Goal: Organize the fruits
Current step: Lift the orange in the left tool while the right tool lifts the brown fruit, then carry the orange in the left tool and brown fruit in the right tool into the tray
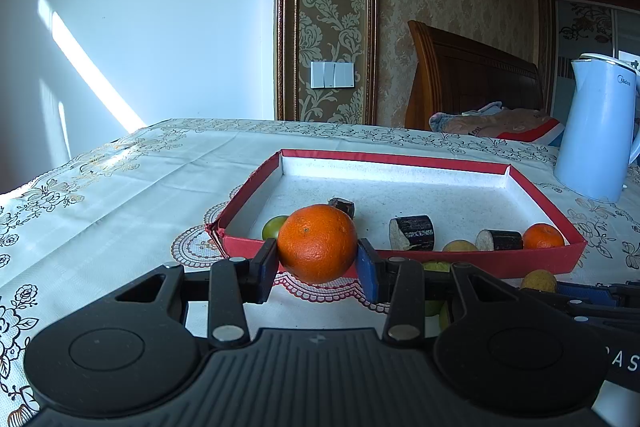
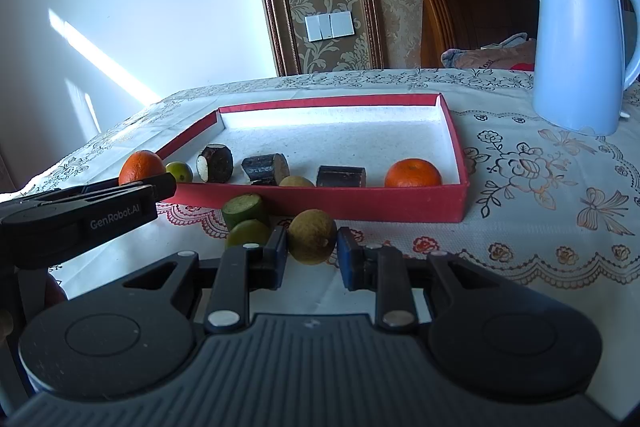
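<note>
My left gripper [image 1: 317, 261] is shut on an orange [image 1: 317, 243] and holds it just in front of the near left corner of the red box [image 1: 472, 261]; the orange also shows in the right wrist view [image 2: 141, 166]. My right gripper [image 2: 312, 255] has its blue pads on either side of a yellow-brown round fruit [image 2: 312, 235] on the tablecloth in front of the box [image 2: 400, 203]; contact is unclear. Inside the box lie a second orange [image 2: 413, 173], dark sugarcane pieces [image 2: 216, 163], a green fruit [image 2: 179, 171] and a yellow fruit [image 2: 296, 182].
A green cane piece [image 2: 244, 210] and a green fruit [image 2: 249, 233] lie on the cloth left of my right gripper. A light blue kettle [image 2: 580, 43] stands at the back right. The left gripper's body [image 2: 80, 219] reaches in from the left.
</note>
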`<action>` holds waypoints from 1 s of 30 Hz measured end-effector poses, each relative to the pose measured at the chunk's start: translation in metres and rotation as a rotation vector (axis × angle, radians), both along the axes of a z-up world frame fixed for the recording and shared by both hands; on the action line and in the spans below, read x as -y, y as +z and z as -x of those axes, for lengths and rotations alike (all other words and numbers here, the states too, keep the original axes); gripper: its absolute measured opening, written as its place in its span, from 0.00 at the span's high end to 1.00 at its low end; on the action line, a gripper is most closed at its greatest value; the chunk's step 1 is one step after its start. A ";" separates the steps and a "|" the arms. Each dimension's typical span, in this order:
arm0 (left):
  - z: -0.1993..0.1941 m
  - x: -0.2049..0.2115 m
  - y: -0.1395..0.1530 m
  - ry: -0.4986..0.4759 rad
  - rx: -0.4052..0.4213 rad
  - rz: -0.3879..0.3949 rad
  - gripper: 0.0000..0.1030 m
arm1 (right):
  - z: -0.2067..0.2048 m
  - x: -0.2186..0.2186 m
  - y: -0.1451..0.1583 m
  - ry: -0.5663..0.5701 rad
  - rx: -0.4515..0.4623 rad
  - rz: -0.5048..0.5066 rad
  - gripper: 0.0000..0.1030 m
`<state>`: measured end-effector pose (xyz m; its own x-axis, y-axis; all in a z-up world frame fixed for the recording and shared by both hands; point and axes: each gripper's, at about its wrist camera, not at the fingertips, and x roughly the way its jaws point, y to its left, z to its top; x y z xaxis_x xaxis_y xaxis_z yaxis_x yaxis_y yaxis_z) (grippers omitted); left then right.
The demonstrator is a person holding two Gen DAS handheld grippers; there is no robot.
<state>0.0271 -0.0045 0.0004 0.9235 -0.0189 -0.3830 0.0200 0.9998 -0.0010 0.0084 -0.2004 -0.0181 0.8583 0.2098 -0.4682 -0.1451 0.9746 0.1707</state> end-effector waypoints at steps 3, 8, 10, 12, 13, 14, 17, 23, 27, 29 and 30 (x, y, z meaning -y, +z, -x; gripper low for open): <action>0.000 0.000 0.000 0.000 0.000 0.001 0.60 | 0.000 0.000 0.000 0.000 0.001 0.001 0.75; 0.000 0.000 0.000 0.000 0.000 0.000 0.60 | 0.001 0.000 0.001 0.002 0.005 0.000 0.75; 0.000 0.000 0.000 0.000 0.001 0.001 0.60 | 0.002 0.000 0.002 0.003 0.008 -0.003 0.75; 0.000 0.001 0.001 -0.001 0.003 0.002 0.60 | 0.002 0.001 0.002 0.005 0.010 -0.004 0.75; 0.001 0.001 0.002 -0.002 0.004 0.002 0.60 | 0.003 0.001 0.002 0.007 0.013 -0.005 0.75; 0.001 0.001 0.002 -0.003 0.005 0.004 0.60 | 0.003 0.001 0.002 0.009 0.014 -0.006 0.75; 0.002 0.001 0.003 -0.005 0.009 0.005 0.60 | 0.003 0.000 0.004 0.014 0.016 -0.002 0.75; 0.001 -0.001 0.003 -0.005 0.011 0.018 0.60 | 0.001 -0.004 0.014 0.032 0.046 0.023 0.75; 0.000 -0.003 0.002 -0.004 0.007 0.029 0.60 | -0.006 -0.006 0.027 0.043 0.071 0.038 0.75; 0.000 -0.004 0.002 -0.006 0.005 0.031 0.60 | -0.013 -0.008 0.035 0.046 0.087 0.055 0.75; 0.000 -0.004 0.002 -0.006 0.005 0.032 0.60 | -0.015 -0.009 0.037 0.046 0.094 0.064 0.75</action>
<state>0.0269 -0.0004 0.0024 0.9253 -0.0363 -0.3775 0.0258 0.9991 -0.0329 0.0238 -0.1915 0.0189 0.8891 0.2225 -0.4001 -0.2028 0.9749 0.0915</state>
